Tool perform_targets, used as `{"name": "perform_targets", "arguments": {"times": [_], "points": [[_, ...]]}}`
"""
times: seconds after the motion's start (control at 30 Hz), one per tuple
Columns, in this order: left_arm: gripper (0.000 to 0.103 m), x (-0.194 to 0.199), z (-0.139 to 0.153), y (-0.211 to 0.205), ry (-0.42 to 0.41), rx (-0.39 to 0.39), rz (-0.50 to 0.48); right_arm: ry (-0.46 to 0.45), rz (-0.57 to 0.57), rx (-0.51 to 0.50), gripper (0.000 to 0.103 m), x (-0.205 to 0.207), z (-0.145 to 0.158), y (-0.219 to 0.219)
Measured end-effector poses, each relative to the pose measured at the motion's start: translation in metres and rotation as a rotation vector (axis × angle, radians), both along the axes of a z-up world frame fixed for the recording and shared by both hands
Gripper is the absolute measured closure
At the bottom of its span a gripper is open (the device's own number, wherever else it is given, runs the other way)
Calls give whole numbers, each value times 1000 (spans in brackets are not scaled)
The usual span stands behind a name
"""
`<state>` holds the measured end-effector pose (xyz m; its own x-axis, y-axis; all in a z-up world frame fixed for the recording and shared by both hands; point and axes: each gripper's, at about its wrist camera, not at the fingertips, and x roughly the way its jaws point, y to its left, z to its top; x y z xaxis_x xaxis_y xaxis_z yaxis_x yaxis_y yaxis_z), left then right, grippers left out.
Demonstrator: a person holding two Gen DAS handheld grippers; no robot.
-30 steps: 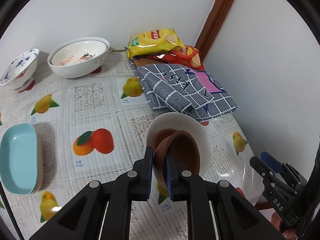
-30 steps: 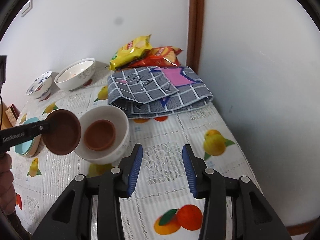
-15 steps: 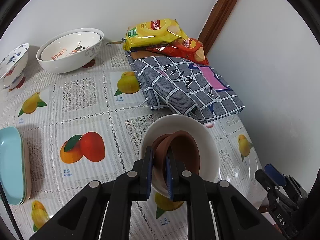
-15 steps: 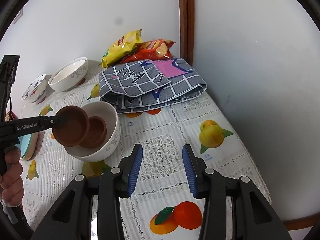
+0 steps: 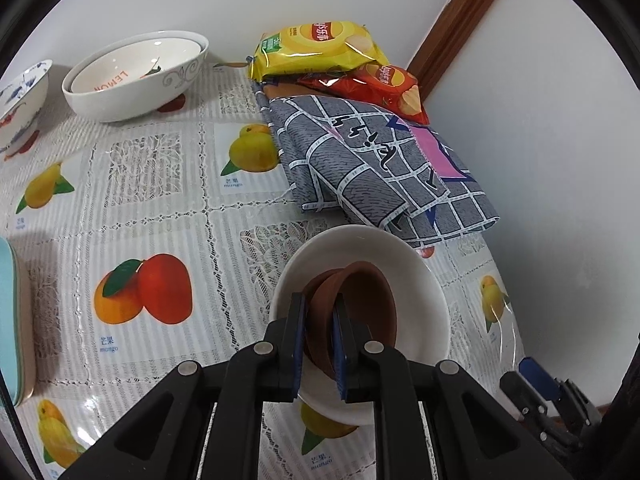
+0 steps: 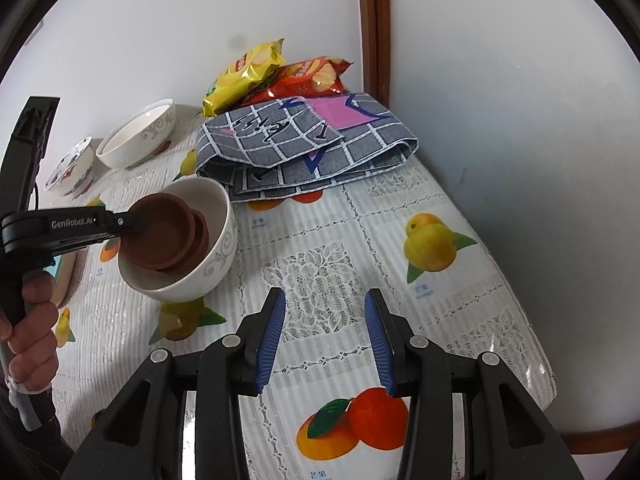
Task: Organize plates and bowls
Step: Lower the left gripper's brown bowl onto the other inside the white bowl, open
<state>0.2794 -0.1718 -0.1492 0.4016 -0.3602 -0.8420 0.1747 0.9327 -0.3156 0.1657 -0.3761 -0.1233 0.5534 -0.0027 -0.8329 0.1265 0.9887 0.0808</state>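
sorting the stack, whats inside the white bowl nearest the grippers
Two brown clay-coloured bowls: one held by its rim in the left hand-held gripper, the other behind it. They hide the white ceramic bowl's bottom.

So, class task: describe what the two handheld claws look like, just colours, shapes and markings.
Both are black, angular plastic. The left claw and right claw have ribbed blue finger pads and round silver screws. White "GenRobot.AI" lettering runs along the left claw's side, and a bare hand grips its handle.

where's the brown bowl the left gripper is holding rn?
Brown bowl is pinched by its rim in the left gripper, tilted inside the white bowl over a second brown bowl, just in front of the folded grey cloth.
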Motion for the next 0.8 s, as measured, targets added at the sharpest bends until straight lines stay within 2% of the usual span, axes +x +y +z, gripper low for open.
{"name": "perform_targets", "arguments": {"times": [0.47, 0.67, 0.8], "points": [[90, 5, -9, 2, 32, -83, 16, 34, 21, 24, 62, 3, -19, 2], [90, 5, -8, 0, 53, -64, 5, 29, 22, 32, 62, 1, -15, 3], [87, -6, 6, -3, 35, -43, -22, 16, 20, 30, 62, -6, -6, 5]]}}
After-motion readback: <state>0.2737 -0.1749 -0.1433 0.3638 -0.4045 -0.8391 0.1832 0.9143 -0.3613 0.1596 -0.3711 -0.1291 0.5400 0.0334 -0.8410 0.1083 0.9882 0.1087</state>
